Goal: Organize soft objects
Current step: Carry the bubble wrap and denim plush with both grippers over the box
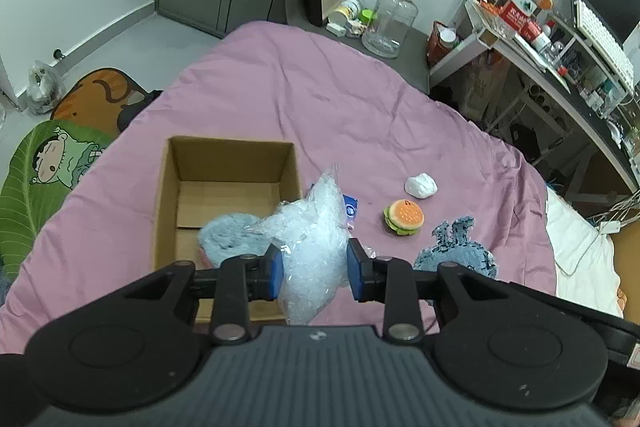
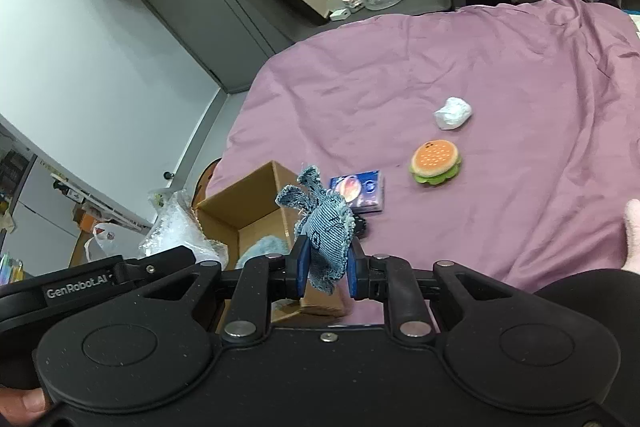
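In the left wrist view, the cardboard box [image 1: 224, 195] sits left of centre on the purple bedspread [image 1: 300, 99], open side up so it can receive items; a fluffy pale-blue item [image 1: 230, 239] already lies at its near right corner. At lower centre, the left gripper [image 1: 314, 269] has its jaws clamped on a crinkly clear plastic bag [image 1: 312, 227], which hangs between the blue pads beside the box's right wall. The grip sits low on the bag, so the loose bulk stands above the pads. To the right lie a burger plush [image 1: 404, 217] and a crumpled white wad [image 1: 420, 185], both free on the bedspread.

In the right wrist view, the right gripper [image 2: 326, 273] at lower centre has its jaws pressed together on a denim plush [image 2: 324, 231], ears pointing to the upper left. It is held just right of the box, probably for deposit. A blue packet [image 2: 360, 193] lies beyond it.
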A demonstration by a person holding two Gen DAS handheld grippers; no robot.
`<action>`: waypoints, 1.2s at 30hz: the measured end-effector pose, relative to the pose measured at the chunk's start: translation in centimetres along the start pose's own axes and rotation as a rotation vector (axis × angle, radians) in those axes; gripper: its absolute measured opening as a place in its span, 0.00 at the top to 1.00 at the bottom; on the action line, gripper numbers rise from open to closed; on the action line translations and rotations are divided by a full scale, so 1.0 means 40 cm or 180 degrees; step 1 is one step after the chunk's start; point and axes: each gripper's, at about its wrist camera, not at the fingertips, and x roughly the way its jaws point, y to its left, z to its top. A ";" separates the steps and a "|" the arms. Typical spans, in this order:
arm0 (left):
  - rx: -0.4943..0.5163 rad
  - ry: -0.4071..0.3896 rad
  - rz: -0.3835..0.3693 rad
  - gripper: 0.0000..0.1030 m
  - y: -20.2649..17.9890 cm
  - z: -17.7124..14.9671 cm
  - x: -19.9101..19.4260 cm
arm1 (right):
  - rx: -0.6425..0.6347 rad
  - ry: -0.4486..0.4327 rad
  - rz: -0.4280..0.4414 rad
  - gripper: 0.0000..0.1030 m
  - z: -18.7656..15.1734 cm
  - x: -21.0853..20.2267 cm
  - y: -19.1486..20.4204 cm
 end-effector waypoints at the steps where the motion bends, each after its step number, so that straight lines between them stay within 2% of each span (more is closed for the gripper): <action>1: 0.0002 -0.0020 -0.0006 0.70 0.006 0.000 -0.007 | -0.0011 -0.0002 0.0013 0.82 -0.001 0.000 0.008; 8: -0.0053 -0.0107 -0.0006 0.70 0.058 0.004 -0.037 | -0.0111 -0.0021 0.0079 0.82 -0.006 0.003 0.067; 15: -0.0181 -0.0094 0.0043 0.70 0.108 0.006 -0.023 | -0.0209 0.0038 0.0142 0.82 -0.007 0.028 0.115; 31: -0.0612 0.0214 0.0192 0.70 0.234 -0.020 0.092 | -0.0433 0.0271 0.0163 0.82 0.005 0.133 0.202; 36: -0.0713 0.0326 0.0154 0.70 0.253 -0.033 0.130 | -0.0527 0.0362 0.0129 0.81 0.012 0.178 0.224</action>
